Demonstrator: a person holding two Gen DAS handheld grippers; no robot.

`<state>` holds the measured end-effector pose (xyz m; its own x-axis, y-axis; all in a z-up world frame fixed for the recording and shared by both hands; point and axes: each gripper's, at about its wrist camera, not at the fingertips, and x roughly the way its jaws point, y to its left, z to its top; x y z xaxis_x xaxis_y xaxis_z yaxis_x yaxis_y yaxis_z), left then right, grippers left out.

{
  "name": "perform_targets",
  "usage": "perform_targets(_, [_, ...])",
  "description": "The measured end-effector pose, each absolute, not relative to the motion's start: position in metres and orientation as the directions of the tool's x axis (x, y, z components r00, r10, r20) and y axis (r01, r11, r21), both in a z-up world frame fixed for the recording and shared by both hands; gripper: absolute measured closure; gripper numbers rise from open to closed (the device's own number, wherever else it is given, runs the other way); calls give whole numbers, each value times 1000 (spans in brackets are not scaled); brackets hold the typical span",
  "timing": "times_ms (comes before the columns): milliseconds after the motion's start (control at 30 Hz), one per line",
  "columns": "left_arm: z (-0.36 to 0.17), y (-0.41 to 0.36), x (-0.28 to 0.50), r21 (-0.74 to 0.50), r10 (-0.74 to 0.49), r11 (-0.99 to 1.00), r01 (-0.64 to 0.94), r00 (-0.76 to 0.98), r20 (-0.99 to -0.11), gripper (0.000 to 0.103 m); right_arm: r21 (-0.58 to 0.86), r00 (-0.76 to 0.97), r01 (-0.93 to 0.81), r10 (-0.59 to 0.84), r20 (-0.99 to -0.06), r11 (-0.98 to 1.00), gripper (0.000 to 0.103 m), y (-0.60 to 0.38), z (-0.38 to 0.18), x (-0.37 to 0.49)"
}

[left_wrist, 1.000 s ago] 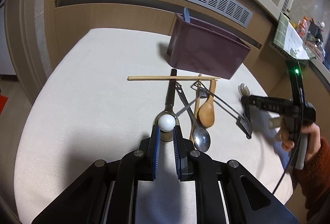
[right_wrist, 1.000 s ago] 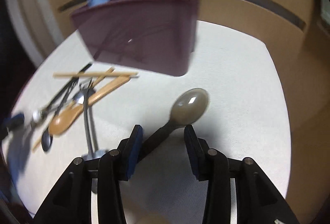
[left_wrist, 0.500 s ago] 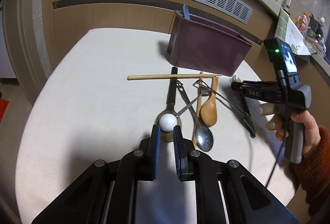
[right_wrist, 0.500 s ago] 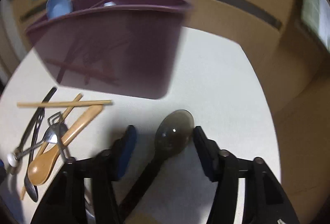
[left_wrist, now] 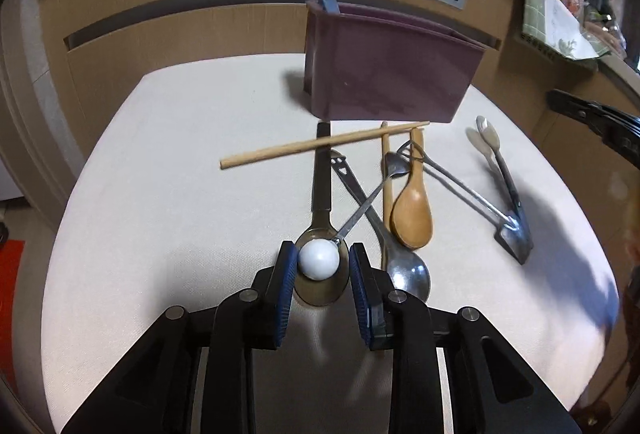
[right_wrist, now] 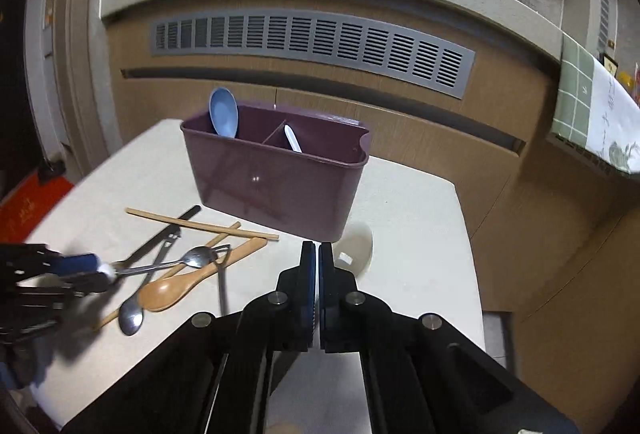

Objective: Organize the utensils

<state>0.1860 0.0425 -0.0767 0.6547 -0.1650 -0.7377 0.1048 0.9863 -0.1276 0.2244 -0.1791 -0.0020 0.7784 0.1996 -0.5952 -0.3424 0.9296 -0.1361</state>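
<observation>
My left gripper hangs low over the utensil pile with its jaws opening. The white ball end of a thin metal utensil sits between the blue pads, with a gap on its right side. Under the ball lies a dark-handled spoon. A chopstick, a wooden spoon, a metal spoon and tongs lie around it. My right gripper is shut, with nothing seen between its pads. Beyond its tips a pale spoon lies beside the purple bin.
The bin holds a blue spoon in its left compartment and a white utensil in the right one. The white table ends close behind the bin, in front of a wooden wall with a grey vent.
The left jaws have widened around the white ball. The right jaws have shut, and that gripper has risen and drawn back from the pale spoon, which stays on the table.
</observation>
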Motion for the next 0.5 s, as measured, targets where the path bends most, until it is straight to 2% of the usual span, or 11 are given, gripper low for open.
perform_targets(100, [-76,42,189,-147,-165,986,82,646,-745,75,-156,789,-342,193,-584,927,103,-179,-2,224])
perform_targets(167, [-77,46,190,-185,-175,981,52,644,-744,76,-120,772,-348,212,-599,930,102,-189,-7,221])
perform_targets(233, [-76,49,191,-213,-179,977,27,650,-739,81,-23,708,-367,263,-656,930,94,-202,-18,225])
perform_targets(267, [-73,52,191,-223,-171,975,6,662,-730,81,19,680,-374,288,-675,927,90,-206,-25,230])
perform_targets(367, [-58,53,187,-216,-144,976,-10,714,-685,81,161,577,-365,358,-734,917,90,-218,-49,241])
perform_targets(500, [-26,51,180,-172,-107,985,1,786,-608,81,194,532,-316,342,-774,929,89,-215,-71,259])
